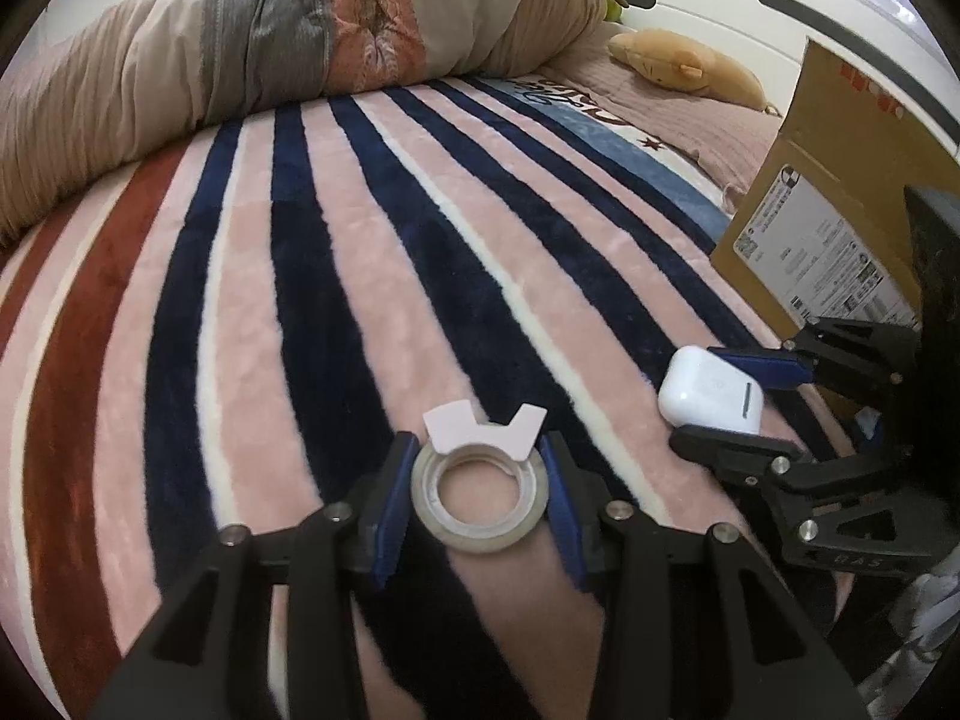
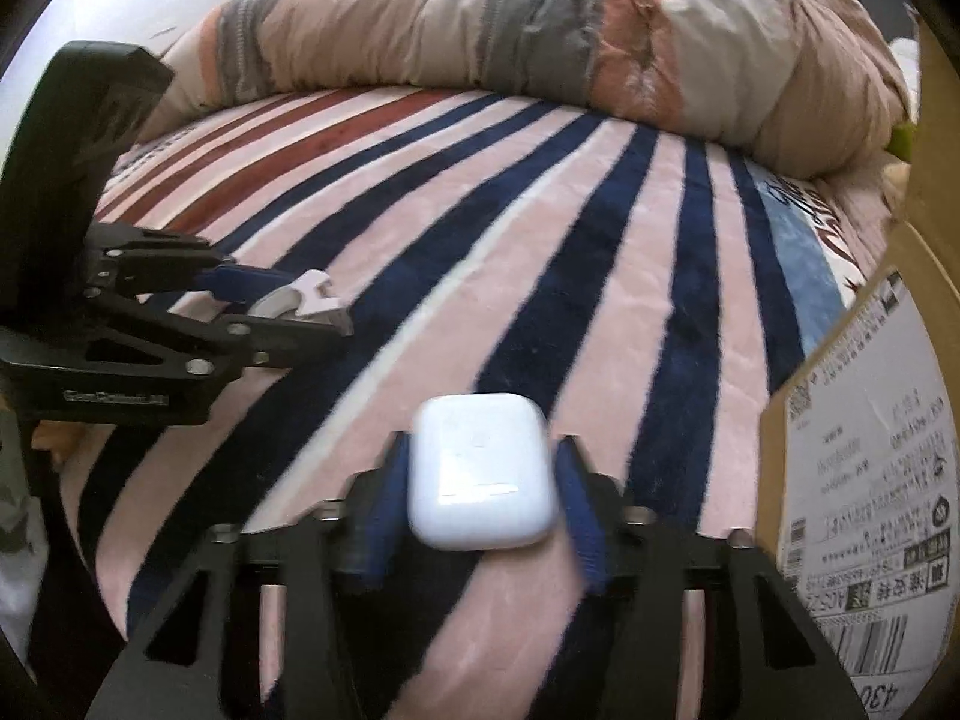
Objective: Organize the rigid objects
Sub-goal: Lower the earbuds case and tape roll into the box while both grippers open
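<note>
Tape roll clamped in left gripper, earbud case in right gripper

Ahead of our left claw and right claw the striped blanket lies open up to the rolled duvet, which walls off the far side. On our right the cardboard box stands close, blocking that flank. The claws sit near each other.
</note>
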`<state>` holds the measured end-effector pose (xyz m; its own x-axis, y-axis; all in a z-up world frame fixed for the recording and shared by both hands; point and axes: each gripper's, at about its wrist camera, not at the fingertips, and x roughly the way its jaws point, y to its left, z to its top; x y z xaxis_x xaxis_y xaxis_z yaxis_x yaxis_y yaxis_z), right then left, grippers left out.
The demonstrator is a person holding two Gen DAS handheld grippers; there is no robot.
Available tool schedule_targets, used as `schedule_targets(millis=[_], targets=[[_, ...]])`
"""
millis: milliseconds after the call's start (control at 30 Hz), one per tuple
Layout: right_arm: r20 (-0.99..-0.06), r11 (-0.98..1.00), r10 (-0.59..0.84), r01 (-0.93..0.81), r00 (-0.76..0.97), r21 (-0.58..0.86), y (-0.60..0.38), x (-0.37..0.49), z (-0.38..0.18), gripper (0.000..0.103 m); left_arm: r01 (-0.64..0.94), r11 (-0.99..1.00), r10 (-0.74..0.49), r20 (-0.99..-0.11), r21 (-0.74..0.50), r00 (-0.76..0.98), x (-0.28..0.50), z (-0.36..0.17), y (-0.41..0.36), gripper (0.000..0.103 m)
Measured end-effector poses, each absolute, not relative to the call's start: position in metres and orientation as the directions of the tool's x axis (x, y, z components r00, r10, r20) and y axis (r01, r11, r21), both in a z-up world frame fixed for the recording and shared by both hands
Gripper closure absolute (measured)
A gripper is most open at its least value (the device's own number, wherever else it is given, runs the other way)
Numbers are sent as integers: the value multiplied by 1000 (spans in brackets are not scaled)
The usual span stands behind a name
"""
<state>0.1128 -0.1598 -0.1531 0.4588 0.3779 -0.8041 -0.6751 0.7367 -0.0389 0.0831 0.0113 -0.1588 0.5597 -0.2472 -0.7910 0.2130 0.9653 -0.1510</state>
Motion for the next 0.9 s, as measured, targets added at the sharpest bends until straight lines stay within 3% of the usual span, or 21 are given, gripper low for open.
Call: schedule_targets(millis=[233,567,700,900], targets=[[-763,709,437,-704,477,-34,-158,87,-118,64,197,970,-235,-758,-143,609,67,-124,12,66],[-560,696,592,-718,580,-8,-213,27,-4,64,281,958,-256,-608,-57,751,18,1,-35,66],[-504,764,560,-646,658,6,-259,27,20,64,359,932,-320,-564,-45,761,14,38,-74,66],[-594,866,434,-495,677,69,-324,60,9,64,455,889,-398,-571,-48,718,30,56,-140,66]])
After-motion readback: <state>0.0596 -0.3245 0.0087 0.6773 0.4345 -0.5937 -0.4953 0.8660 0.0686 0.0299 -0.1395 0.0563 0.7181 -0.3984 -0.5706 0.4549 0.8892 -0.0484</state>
